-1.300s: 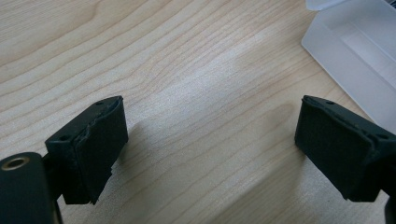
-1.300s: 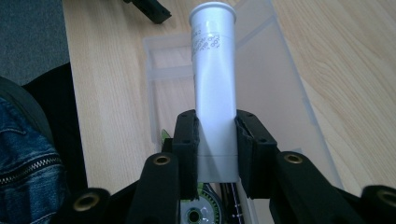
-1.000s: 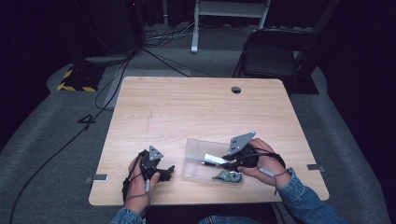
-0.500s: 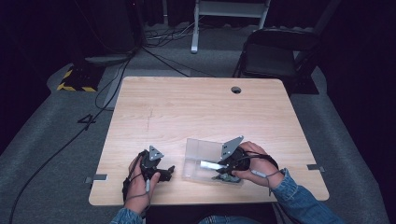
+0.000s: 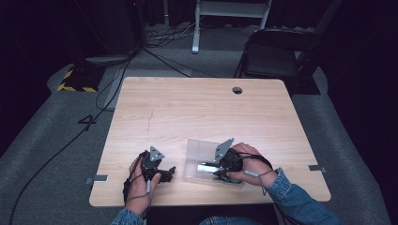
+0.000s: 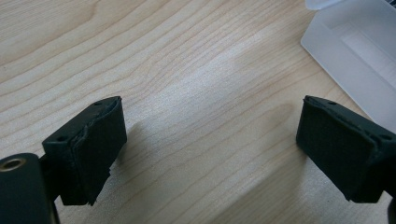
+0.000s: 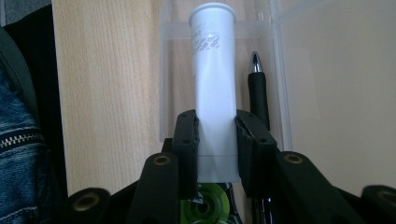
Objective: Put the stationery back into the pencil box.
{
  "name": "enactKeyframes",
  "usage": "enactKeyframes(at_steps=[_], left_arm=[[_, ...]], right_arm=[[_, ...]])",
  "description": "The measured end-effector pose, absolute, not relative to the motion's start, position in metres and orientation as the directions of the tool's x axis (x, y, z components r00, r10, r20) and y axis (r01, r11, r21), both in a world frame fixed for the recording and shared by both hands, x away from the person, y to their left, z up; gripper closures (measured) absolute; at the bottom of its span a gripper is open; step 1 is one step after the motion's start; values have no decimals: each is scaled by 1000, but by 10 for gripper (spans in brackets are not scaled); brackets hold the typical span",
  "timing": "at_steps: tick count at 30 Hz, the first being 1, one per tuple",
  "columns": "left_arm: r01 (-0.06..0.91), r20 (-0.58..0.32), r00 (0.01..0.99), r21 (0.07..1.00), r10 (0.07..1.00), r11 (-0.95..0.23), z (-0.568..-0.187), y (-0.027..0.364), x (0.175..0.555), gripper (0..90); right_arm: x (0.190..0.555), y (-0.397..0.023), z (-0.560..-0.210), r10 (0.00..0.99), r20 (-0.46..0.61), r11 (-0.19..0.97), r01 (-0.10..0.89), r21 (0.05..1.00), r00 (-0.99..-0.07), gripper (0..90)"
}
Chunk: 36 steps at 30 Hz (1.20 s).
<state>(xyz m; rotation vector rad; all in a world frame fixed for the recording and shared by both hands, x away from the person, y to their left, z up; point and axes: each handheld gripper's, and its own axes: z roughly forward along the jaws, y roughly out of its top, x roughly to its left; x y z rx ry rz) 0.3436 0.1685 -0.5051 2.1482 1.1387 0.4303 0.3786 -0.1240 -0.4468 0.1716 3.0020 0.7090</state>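
Gripping a white tube [image 7: 214,88], the right tongs [image 7: 215,140] are clamped on its lower end, jaws pressed to either side, so the tube points away along the jaw line and lies lengthwise over the near compartment of the clear plastic box [image 7: 322,84]. Judgement: held this way to lower it into, or lift it from, that narrow slot. A black pen [image 7: 258,93] with a silver tip lies in the box just beside the tube. Small dark print runs across the tube's upper part; too blurred to read. No brand legible.

Left tongs [image 6: 210,154] stand apart with nothing between them, low over bare surface [image 6: 154,70], box corner near. Likely parked, leaving the box clear for the right hand [image 5: 251,164].
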Motion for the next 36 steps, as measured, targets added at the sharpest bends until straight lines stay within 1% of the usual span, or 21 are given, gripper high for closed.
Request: enactKeyframes(at_steps=[6,12,16,20,23,31,34,36], left_arm=[[607,-17,567,685,824,-403,-505,168,344,89],[607,-17,567,685,824,-403,-505,168,344,89],[607,-17,567,685,824,-403,-505,168,344,89],[607,-17,567,685,824,-403,-505,168,344,88],[607,-17,567,685,824,-403,-505,168,344,89],[607,-17,567,685,824,-403,-505,168,344,88],[607,-17,567,685,824,-403,-505,168,344,89],[609,-20,566,684,824,-402,-505,168,344,86]], right_arm=[[380,-119,-450,100,-12,899,86,430,-995,716],[381,-116,-452,107,-13,903,92,421,-994,715],[383,-117,-453,123,-18,897,103,431,-992,711],[384,-118,-451,143,-13,881,121,457,-990,686],[384,-118,-451,141,-11,879,120,461,-990,704],[386,-119,-451,133,-58,883,92,460,-989,711],[387,-119,-452,137,-57,879,95,468,-989,712],[387,-119,-452,134,-69,880,87,468,-989,700]])
